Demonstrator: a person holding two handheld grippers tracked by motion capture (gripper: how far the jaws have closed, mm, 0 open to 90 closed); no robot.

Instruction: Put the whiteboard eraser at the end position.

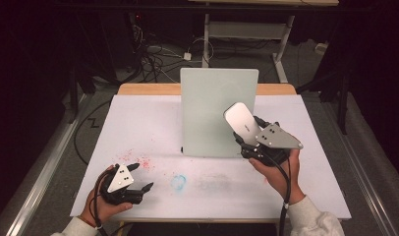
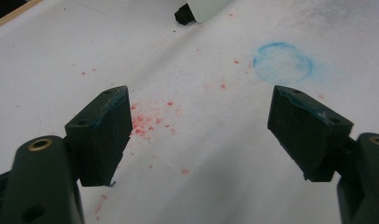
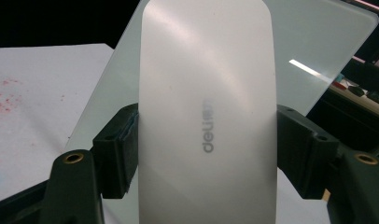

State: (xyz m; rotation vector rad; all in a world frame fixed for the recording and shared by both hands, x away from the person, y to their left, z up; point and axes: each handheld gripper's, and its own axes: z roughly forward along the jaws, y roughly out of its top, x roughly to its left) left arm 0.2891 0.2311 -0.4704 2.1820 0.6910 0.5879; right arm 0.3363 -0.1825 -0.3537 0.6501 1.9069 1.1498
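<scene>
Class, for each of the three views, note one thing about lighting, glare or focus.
High view: the white table sheet is brightly lit while the surroundings fall to near black. Left gripper view: the left gripper shows its open jaws slightly soft, and the blue ring stain looks hazy. Right gripper view: the silver flat eraser in the right gripper carries a diagonal sheen; the frosted glass board reflects a light strip.

the left gripper [image 2: 199, 135] hangs over the white table cover [image 2: 61, 60], its two black jaws spread wide with bare sheet between them. red specks [image 2: 148, 122] dot the sheet by one jaw, a smudged blue ring [image 2: 283, 63] lies beyond the other, and a pale board's black foot [image 2: 184, 14] sits at the top edge.
</scene>
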